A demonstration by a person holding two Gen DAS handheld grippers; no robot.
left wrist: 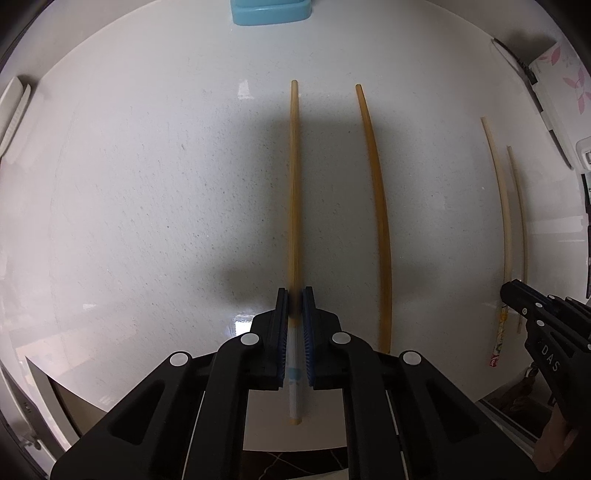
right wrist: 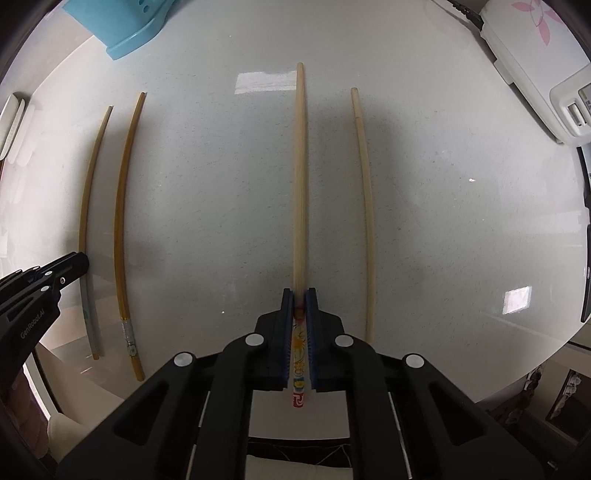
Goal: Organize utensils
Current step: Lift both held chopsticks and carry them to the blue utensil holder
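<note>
Pickup step. My left gripper [left wrist: 295, 295] fingers clenched on dark chopstick [left wrist: 294, 184]; right gripper [right wrist: 299, 295] fingers clenched on pale chopstick [right wrist: 299, 177]. Both still on worktop [left wrist: 147, 184]. Next, I judge: lift level, carry toward blue holder [left wrist: 269, 13].

Black tongs [left wrist: 295, 295] with blue ribbed pads [left wrist: 283, 310], silver rivets [left wrist: 250, 339].

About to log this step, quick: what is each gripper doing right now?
Left gripper: shut on a dark yellow chopstick with a grey handle end.
Right gripper: shut on a pale chopstick with a patterned handle end.
</note>
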